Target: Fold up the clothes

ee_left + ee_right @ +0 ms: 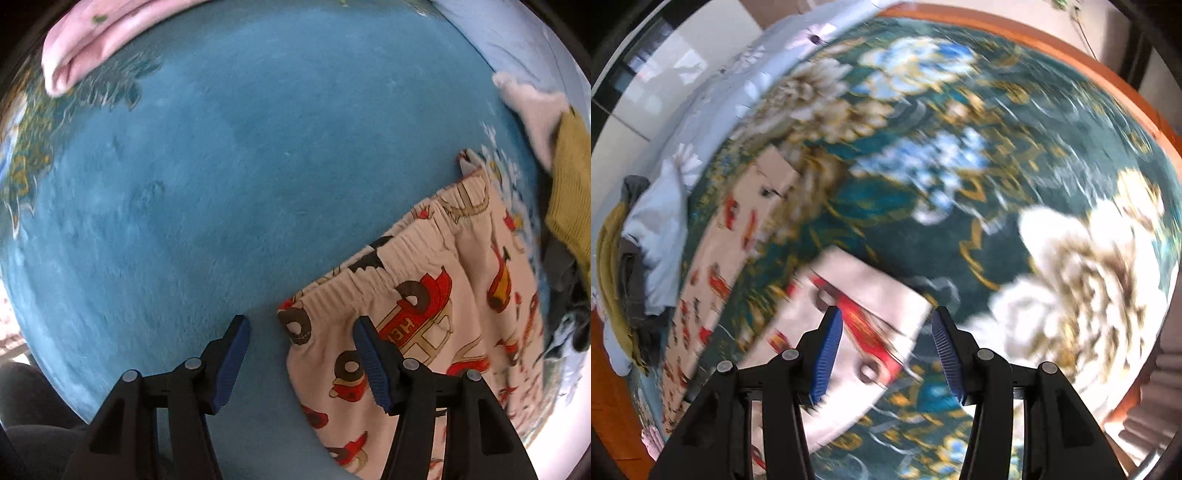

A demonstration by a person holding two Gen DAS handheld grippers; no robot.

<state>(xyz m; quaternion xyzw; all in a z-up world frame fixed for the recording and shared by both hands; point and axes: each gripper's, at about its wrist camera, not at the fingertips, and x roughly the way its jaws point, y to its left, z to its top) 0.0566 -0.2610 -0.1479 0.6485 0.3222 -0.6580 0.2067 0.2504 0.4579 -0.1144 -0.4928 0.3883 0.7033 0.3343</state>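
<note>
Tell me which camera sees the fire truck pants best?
The left wrist view: the fire truck pants look sharp there, with the stretchy waistband and red trucks clear. The right wrist view shows the legs, but smeared by blur.

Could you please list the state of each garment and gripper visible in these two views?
Fire-truck print trousers: spread flat on the blue carpet, not yet folded.
Pink garment: folded, at the carpet's far edge.
Clothes pile: heaped, unfolded.
Left gripper: open, over the waistband corner, not gripping.
Right gripper: open, over a trouser leg end; view blurred.
</note>
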